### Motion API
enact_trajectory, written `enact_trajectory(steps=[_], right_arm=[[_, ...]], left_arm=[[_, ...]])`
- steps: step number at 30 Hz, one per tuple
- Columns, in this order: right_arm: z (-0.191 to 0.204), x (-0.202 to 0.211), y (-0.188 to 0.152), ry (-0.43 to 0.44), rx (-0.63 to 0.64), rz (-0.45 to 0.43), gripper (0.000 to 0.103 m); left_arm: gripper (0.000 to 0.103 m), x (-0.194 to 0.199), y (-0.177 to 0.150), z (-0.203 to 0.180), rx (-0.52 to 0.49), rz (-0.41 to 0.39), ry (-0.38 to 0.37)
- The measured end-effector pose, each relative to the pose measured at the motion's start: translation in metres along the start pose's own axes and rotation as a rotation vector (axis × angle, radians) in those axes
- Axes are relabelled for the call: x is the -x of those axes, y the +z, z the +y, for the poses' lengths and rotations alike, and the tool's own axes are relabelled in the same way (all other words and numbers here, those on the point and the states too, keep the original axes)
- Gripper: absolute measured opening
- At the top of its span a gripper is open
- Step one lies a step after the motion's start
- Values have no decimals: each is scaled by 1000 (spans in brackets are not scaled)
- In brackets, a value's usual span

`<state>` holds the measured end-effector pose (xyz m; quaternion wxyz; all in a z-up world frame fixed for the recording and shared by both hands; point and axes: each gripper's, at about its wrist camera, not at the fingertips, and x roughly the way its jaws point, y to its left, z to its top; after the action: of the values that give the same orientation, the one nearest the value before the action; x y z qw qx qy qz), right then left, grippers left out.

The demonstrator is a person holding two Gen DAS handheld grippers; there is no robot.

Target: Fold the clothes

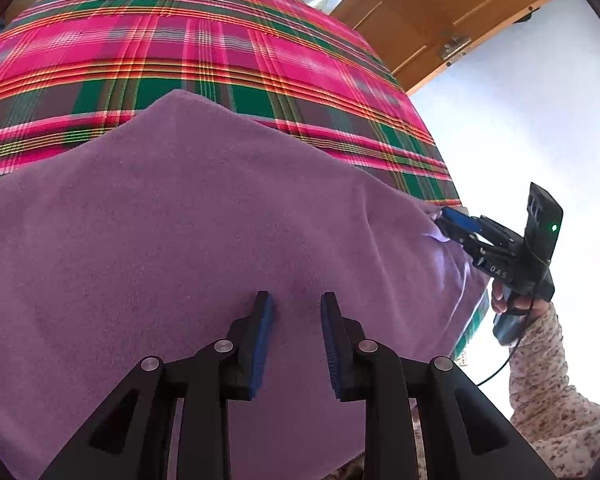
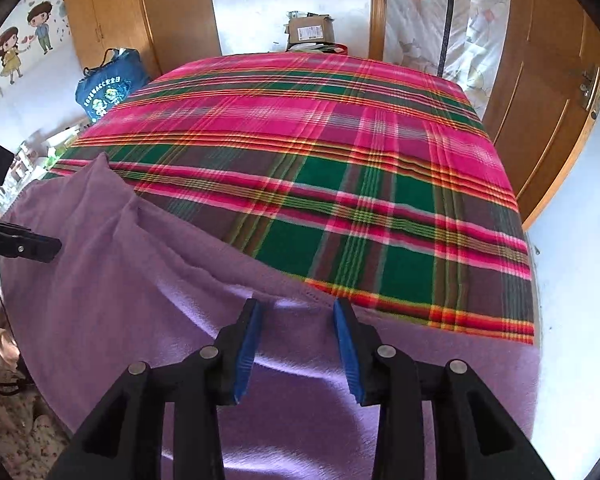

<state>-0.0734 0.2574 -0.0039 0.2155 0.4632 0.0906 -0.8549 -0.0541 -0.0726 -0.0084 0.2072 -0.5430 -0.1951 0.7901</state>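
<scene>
Purple cloth [image 1: 180,240] is spread flat on the plaid bed [image 1: 180,60], seemingly unfolded; left claw [image 1: 296,308] narrowly parted, empty; right claw [image 2: 298,312] wider, nothing gripped.

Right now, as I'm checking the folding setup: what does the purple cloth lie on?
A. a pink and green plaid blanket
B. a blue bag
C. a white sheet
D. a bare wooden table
A: the purple cloth lies spread over the near part of the pink and green plaid blanket, whose pattern runs on beyond its far edge.
</scene>
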Motion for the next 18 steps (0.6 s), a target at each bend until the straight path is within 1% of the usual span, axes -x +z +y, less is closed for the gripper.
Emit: enact_trajectory(steps=[4,8,11,15,17,18], right_arm=[[9,-2,1,-44,52,7,39],[24,2,3,-99,134,5,39],[32,0,3,-102,170,-7,39],[31,-1,2,-73,156,-16,39],[31,0,-1,-77,162,-26,39],[31,0,-2,-76,163,-30,37]], left_arm=[[26,0,0,2,2,-4,-7],[26,1,-1,4,5,-10,-15],[26,1,-2,6,11,-15,-22],[26,2,-2,6,9,-16,-23],[26,2,-2,6,9,-17,-22],[26,2,-2,6,8,-18,-22]])
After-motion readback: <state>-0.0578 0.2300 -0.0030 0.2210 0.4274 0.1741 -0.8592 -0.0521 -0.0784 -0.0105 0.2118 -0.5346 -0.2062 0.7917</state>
